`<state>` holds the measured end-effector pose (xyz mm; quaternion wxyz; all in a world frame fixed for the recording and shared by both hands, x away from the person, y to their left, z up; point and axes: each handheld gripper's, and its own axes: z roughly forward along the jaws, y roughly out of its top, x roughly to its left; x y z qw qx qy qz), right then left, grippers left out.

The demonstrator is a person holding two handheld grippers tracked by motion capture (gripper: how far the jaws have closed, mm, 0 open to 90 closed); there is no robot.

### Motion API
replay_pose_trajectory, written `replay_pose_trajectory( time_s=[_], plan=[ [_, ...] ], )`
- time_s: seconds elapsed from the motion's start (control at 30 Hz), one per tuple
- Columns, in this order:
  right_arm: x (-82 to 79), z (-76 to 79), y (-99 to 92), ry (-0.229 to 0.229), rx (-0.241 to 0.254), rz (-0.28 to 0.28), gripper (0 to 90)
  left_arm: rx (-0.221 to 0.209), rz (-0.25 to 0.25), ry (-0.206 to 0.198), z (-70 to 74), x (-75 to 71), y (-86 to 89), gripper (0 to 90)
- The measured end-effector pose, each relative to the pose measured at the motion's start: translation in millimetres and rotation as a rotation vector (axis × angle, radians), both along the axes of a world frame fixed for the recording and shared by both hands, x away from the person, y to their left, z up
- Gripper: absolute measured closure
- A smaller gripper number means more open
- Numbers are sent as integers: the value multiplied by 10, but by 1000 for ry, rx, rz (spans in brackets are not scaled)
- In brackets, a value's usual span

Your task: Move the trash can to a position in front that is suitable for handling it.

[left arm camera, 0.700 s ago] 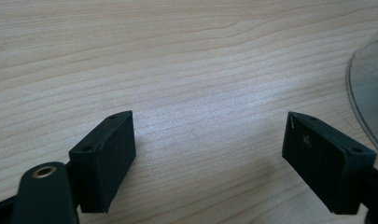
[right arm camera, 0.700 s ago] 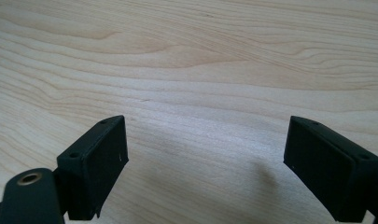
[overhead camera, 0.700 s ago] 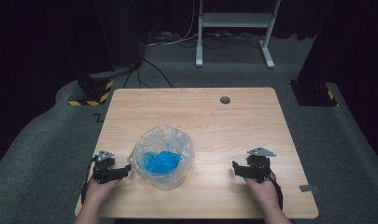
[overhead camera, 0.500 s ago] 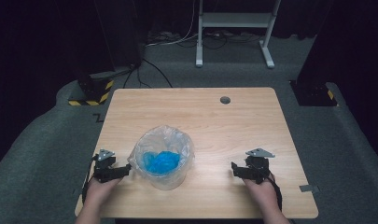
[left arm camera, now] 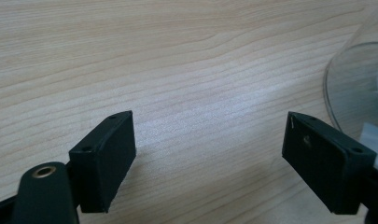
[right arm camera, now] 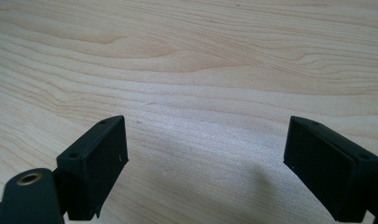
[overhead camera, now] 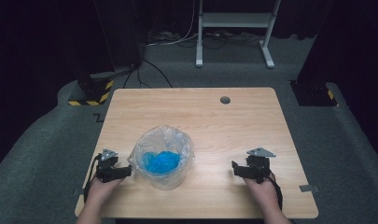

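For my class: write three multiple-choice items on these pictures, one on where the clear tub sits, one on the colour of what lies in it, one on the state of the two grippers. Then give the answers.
1. Where is the clear tub?
A. At the far edge of the table
B. Right beside the left gripper
C. On the floor

2. What colour is the stuff inside the tub?
A. Red
B. Yellow
C. Blue

3. How do both grippers' jaws stand?
A. Open and empty
B. Shut on the tub
C. Shut on a cloth

Answers: 1 B, the tub sits on the table next to the left gripper. 2 C, the blue stuff shows through it. 3 A, the right gripper and the left show only bare wood between wide jaws.
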<state>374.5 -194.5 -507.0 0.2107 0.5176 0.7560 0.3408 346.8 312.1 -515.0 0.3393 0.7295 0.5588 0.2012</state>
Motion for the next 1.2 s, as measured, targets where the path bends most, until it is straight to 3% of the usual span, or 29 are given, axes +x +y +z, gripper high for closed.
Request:
replay_pose_trajectory(
  time_s=[0.3, 0.4, 0.57, 0.6, 0.67, 0.83, 1.03, 1.13, 1.2],
  plan=[
    [-49, 122, 138, -53, 24, 43, 133, -24, 11, -7, 45, -38, 28, 176],
    [-78, 185, 264, -83, 25, 71, 135, -23, 16, -18, 109, -70, 51, 176],
    [-104, 239, 383, -112, 34, 84, 135, -41, 12, -55, 216, -108, 60, 175],
    [-119, 270, 448, -126, 31, 95, 135, -38, 9, -83, 284, -127, 57, 174],
    [-129, 285, 478, -135, 30, 99, 135, -44, 9, -99, 318, -137, 48, 174],
    [-161, 365, 653, -179, 37, 127, 135, -27, 8, -145, 442, -165, -12, 174],
    [-136, 430, 807, -210, 21, 163, 135, 3, 3, -154, 493, -189, -83, 173],
    [-68, 459, 897, -212, 44, 149, 136, 16, 1, -157, 515, -202, -129, 173],
    [-7, 461, 982, -226, 19, 136, 137, 3, -4, -158, 537, -208, -173, 173]
  ],
)
